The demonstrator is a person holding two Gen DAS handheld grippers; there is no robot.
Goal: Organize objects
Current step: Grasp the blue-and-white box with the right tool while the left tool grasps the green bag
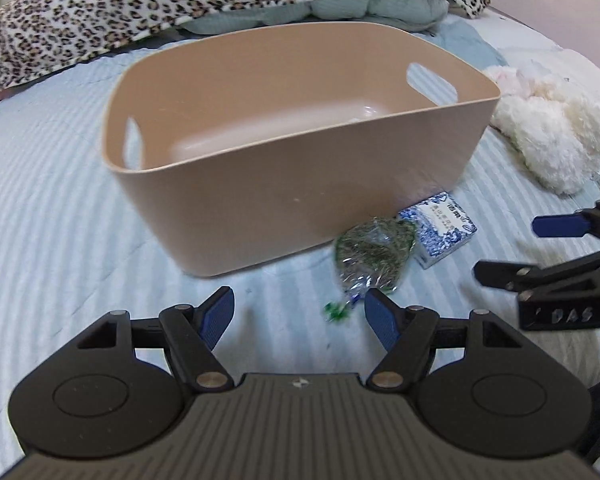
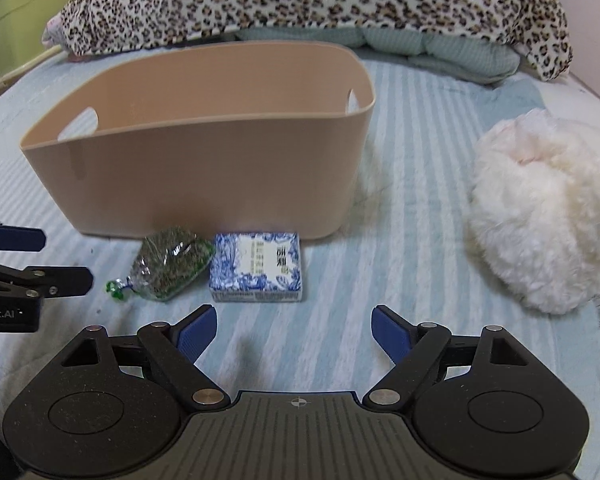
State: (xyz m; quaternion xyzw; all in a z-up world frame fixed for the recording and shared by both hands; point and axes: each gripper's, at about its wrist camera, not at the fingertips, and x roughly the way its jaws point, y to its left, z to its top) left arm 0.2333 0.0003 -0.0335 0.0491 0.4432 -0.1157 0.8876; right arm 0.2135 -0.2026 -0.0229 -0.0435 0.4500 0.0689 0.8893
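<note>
Both the left gripper (image 1: 299,309) and right gripper (image 2: 293,326) hover with jaws spread wide, holding nothing. Just beyond lie a clear plastic bag of green dried herbs (image 2: 171,265) and a blue-and-white patterned box (image 2: 257,267), side by side against the tan plastic basket (image 2: 204,184). A white fluffy plush (image 2: 548,216) sits well right.

Smooth matt beige plastic tub (image 2: 204,184); crinkly glossy clear plastic bag of dried herbs (image 2: 170,265); fluffy white plush toy (image 2: 548,216); ribbed pale-blue cloth bedspread (image 2: 400,240).
</note>
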